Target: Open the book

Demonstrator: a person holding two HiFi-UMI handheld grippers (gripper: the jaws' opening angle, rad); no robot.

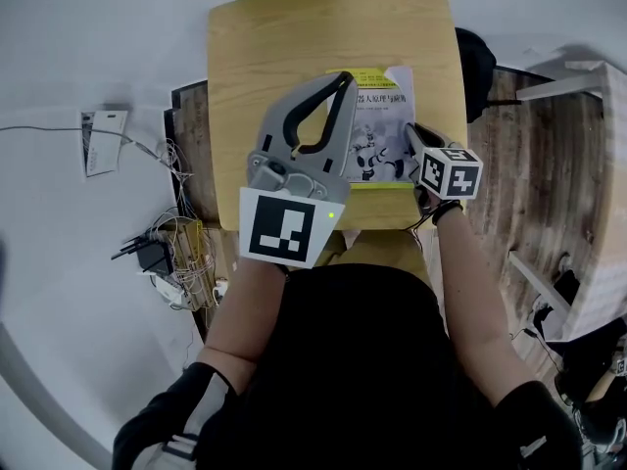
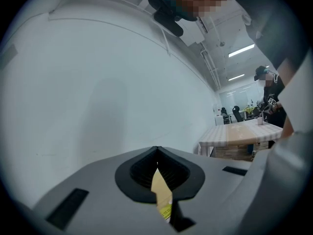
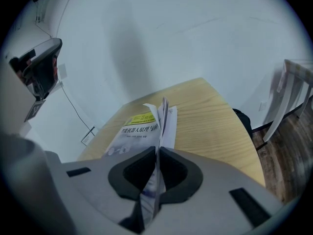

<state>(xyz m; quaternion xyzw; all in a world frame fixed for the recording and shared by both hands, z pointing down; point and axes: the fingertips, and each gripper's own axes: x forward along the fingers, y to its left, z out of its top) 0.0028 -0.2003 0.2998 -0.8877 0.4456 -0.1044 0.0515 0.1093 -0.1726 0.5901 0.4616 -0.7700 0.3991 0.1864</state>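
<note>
rounded wooden table (image 1: 294, 47), right gripper (image 3: 157, 151) pinching glossy book (image 1: 379, 101) cover, left gripper (image 2: 156, 153) pressed together

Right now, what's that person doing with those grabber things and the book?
A person holds a gripper in each hand over a wooden table. The right gripper is pinched on the right edge of the book, with the cover and a few pages lifted up. The left gripper hangs above the book, shut and empty. The book is only partly open.
</note>
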